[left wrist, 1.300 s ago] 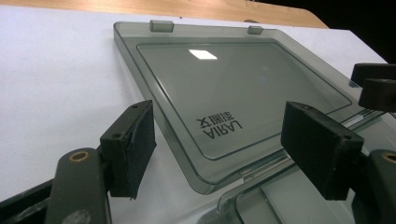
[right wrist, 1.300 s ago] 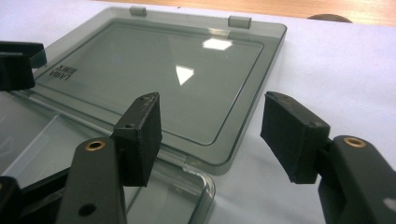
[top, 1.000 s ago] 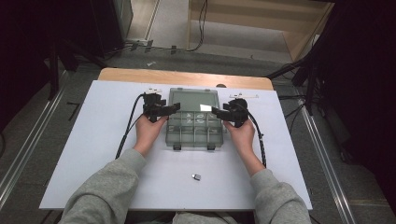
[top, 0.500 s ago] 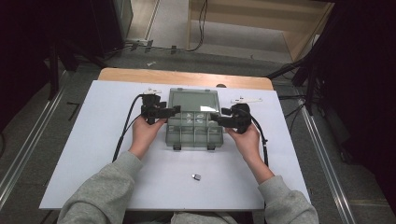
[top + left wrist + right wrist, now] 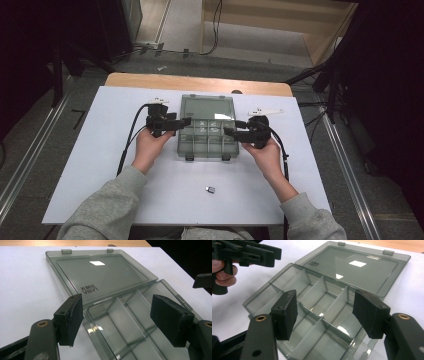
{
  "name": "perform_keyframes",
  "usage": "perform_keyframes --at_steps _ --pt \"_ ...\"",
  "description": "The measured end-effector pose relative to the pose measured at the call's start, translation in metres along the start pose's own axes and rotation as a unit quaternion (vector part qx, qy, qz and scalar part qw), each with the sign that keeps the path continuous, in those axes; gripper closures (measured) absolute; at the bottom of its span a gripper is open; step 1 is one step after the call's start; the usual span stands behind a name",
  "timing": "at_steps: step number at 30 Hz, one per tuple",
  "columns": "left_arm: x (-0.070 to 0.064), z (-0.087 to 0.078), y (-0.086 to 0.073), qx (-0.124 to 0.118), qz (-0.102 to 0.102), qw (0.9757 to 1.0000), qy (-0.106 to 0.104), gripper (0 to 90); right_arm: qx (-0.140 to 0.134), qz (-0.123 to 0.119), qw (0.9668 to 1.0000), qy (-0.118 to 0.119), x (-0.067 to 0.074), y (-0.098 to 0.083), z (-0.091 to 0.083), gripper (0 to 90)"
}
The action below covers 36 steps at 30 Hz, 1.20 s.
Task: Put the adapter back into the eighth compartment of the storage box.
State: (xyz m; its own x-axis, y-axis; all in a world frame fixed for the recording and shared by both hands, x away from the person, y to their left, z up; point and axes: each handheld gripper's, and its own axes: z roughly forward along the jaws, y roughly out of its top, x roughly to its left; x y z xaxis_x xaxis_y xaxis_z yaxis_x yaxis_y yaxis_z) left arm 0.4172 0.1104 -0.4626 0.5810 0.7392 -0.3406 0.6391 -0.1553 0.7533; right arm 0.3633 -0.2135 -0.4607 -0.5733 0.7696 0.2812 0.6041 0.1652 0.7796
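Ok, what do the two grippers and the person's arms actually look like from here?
Both the left gripper and the right gripper are black, pistol-shaped hand tools. Each has two flat rectangular black pads on arms with brass-coloured rivets. A black cable trails from the left one along the white table, and another from the right. The person wears grey sleeves.

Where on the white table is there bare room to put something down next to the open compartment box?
Free patches on the white table: the whole left side beyond the left gripper, and the near strip around the small dark part. Crowded: the middle, where the open compartment box lies between both grippers, right gripper included.
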Motion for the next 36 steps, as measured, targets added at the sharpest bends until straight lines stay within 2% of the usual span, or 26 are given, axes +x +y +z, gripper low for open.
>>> perform_keyframes --at_steps 9,20,23,24,26,29,36 --pt "-0.011 -0.016 -0.003 0.003 0.012 0.9998 -0.014 26.8 0.003 -0.010 0.9998 0.019 0.009 -0.004 -0.007 34.0" --pt "-0.017 -0.029 -0.013 0.010 0.016 0.9993 -0.032 26.9 0.008 -0.021 0.9990 0.039 0.017 -0.008 -0.014 33.6" --pt "-0.020 -0.033 -0.017 0.014 0.031 0.9990 -0.030 26.9 0.008 -0.029 0.9986 0.043 0.020 -0.010 -0.016 33.6" --pt "-0.022 -0.035 -0.018 0.013 0.040 0.9988 -0.026 26.9 0.008 -0.027 0.9983 0.051 0.020 -0.011 -0.017 33.6" --pt "-0.024 -0.037 -0.021 0.020 0.050 0.9980 -0.032 26.9 0.009 -0.020 0.9977 0.064 0.021 -0.013 -0.018 33.6" --pt "-0.025 -0.040 -0.026 0.023 0.044 0.9978 -0.044 26.9 0.009 -0.026 0.9975 0.066 0.022 -0.015 -0.021 33.6" --pt "-0.027 -0.046 -0.032 0.030 0.046 0.9969 -0.057 26.9 0.009 -0.029 0.9970 0.071 0.024 -0.023 -0.030 33.6"
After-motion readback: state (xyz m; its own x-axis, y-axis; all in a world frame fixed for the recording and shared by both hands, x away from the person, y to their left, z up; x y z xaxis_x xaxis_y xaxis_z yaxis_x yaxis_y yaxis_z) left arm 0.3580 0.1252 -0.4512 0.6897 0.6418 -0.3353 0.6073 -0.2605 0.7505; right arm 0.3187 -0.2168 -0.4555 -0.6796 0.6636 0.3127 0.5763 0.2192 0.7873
